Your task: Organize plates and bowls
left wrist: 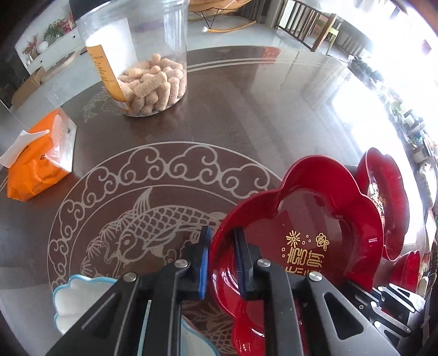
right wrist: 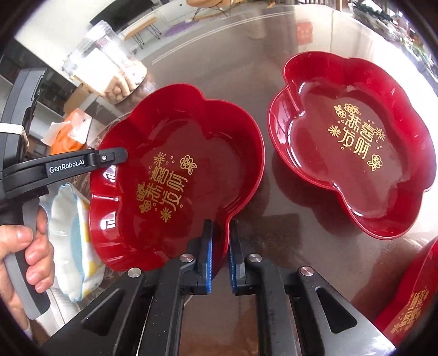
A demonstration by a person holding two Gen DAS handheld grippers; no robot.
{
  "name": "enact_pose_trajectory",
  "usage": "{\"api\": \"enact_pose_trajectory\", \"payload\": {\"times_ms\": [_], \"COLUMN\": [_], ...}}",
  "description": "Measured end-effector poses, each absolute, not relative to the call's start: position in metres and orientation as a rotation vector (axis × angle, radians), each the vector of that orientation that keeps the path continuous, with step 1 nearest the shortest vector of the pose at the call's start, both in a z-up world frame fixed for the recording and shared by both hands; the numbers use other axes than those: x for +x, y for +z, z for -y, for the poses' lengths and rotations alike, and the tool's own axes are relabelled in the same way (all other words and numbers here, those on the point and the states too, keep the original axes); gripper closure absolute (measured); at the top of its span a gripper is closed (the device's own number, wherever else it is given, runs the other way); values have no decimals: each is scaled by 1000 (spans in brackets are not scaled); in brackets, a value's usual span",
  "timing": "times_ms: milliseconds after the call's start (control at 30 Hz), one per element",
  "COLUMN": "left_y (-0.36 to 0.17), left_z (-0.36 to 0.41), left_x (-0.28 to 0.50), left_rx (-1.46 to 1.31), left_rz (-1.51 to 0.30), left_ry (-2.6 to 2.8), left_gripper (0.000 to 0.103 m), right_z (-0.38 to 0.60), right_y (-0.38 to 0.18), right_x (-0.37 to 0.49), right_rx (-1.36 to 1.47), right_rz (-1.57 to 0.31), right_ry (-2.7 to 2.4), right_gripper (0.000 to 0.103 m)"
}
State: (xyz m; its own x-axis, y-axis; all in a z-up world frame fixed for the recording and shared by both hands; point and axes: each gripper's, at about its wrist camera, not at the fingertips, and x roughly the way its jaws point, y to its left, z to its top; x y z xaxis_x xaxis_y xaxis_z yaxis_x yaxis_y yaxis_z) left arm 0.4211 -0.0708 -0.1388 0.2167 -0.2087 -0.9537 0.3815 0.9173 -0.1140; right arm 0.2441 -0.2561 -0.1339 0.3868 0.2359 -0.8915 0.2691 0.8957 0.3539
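A red flower-shaped bowl with gold writing [right wrist: 175,175] is held above the glass table by both grippers. My right gripper [right wrist: 220,254] is shut on its near rim. My left gripper [left wrist: 221,260] is shut on its left rim; the same bowl [left wrist: 301,232] fills the right of the left wrist view. A second red bowl [right wrist: 356,142] sits on the table to the right, also in the left wrist view [left wrist: 383,197]. A third red bowl [right wrist: 410,295] shows at the lower right edge. A white bowl with a blue rim [right wrist: 68,241] lies under the held bowl's left side.
A clear jar of snack sticks [left wrist: 142,60] stands at the back of the table. An orange tissue pack [left wrist: 38,161] lies at the left. The table is dark glass with a fish pattern [left wrist: 153,219]. A chair [left wrist: 306,22] stands beyond the far edge.
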Motion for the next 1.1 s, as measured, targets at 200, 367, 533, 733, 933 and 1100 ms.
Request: {"api": "enact_pose_trajectory", "payload": {"times_ms": [200, 367, 533, 733, 933, 1100], "left_y": [-80, -14, 45, 66, 23, -33], "left_z": [71, 77, 99, 143, 207, 256], "left_x": [379, 327, 256, 184, 154, 154], "left_rx": [187, 182, 202, 215, 222, 243], "left_rz": [-1214, -1141, -1055, -1032, -1067, -1128], "left_ry": [-449, -506, -580, -703, -786, -813], "left_gripper": [87, 87, 87, 87, 87, 87], "right_z": [263, 270, 276, 311, 359, 410], "right_y": [-88, -40, 13, 51, 38, -2], "right_x": [215, 170, 114, 38, -1, -15], "right_rx": [503, 495, 463, 485, 506, 538], "right_rz": [-1115, -1057, -988, -942, -972, -1007], "right_ry": [20, 48, 49, -7, -133, -239], "right_gripper": [91, 91, 90, 90, 90, 88]}}
